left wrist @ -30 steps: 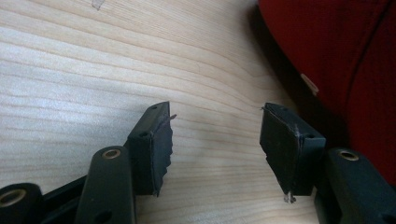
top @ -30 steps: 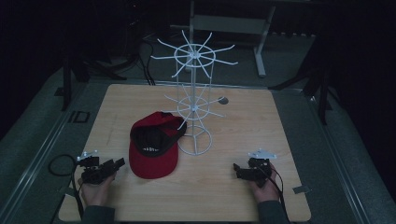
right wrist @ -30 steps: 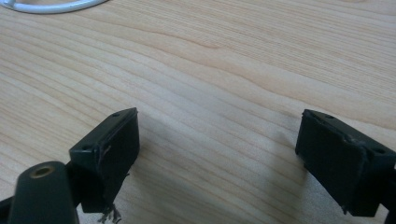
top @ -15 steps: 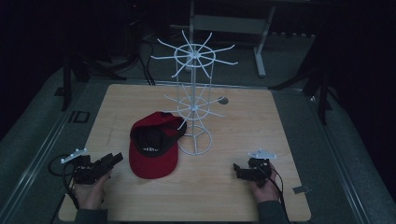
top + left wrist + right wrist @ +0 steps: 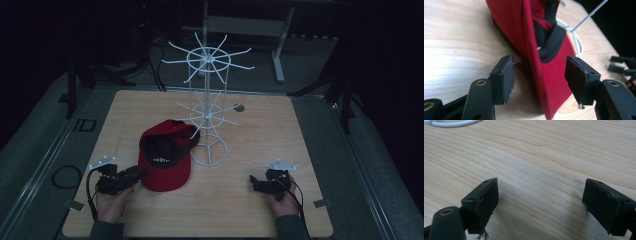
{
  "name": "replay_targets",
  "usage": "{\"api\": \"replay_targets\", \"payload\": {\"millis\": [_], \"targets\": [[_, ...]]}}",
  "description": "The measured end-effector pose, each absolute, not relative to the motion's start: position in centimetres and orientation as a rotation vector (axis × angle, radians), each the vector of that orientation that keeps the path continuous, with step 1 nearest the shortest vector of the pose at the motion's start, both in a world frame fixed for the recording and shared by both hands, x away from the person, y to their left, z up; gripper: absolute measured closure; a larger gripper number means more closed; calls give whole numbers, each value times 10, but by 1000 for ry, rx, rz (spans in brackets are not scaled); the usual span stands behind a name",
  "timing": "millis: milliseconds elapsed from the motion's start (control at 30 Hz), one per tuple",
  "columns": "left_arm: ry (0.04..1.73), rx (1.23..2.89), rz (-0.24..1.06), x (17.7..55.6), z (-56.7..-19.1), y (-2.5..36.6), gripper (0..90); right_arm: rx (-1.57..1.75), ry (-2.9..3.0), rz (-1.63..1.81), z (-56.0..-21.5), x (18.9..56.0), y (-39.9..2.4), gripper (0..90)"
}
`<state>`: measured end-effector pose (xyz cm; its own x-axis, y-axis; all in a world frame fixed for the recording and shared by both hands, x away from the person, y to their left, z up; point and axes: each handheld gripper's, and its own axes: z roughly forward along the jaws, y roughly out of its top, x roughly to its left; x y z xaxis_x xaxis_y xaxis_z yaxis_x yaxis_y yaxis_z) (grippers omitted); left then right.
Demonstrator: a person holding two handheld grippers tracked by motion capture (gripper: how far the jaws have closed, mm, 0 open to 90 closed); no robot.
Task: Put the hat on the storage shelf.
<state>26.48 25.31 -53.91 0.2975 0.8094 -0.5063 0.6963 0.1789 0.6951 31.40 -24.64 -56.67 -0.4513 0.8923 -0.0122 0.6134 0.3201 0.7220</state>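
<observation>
- The cap [image 5: 165, 157] is red with a black inner band. It lies upside down on the wooden surface [image 5: 300, 135], toward the near left, its brim pointing to the person's side.
- The cap's far edge is just beside the round base of the white wire rack [image 5: 207, 112]; whether the two touch I cannot tell.
- The rack stands upright near the middle of the surface, with two rings of hooks, one high and one lower.
- The left tool [image 5: 137, 175] is held in the person's left hand [image 5: 111, 202], low over the surface at the cap's near left edge.
- In the left gripper view the left tool [image 5: 539, 76] is released: its jaws stand wide and have just been opening further. The cap's brim [image 5: 549, 82] rises between them, and neither pad [image 5: 504, 77] presses on it.
- The right tool [image 5: 253, 181] is in the right hand [image 5: 284, 202] at the near right of the surface, well apart from the cap, pointing left.
- In the right gripper view the right tool [image 5: 540, 203] is released too, jaws wide apart over bare wood with nothing between them. A bit of the rack's base ring [image 5: 449, 123] shows at the top left.
</observation>
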Motion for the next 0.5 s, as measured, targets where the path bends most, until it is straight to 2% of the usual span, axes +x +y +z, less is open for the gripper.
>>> {"api": "replay_targets", "payload": {"millis": [200, 500], "targets": [[1415, 1612, 101, 268, -547, 244, 502, 1334, 2181, 921, -567, 314, -246, 134], [1427, 1663, 56, 272, -559, 235, 543, 1334, 2182, 921, -567, 314, -246, 134]]}}
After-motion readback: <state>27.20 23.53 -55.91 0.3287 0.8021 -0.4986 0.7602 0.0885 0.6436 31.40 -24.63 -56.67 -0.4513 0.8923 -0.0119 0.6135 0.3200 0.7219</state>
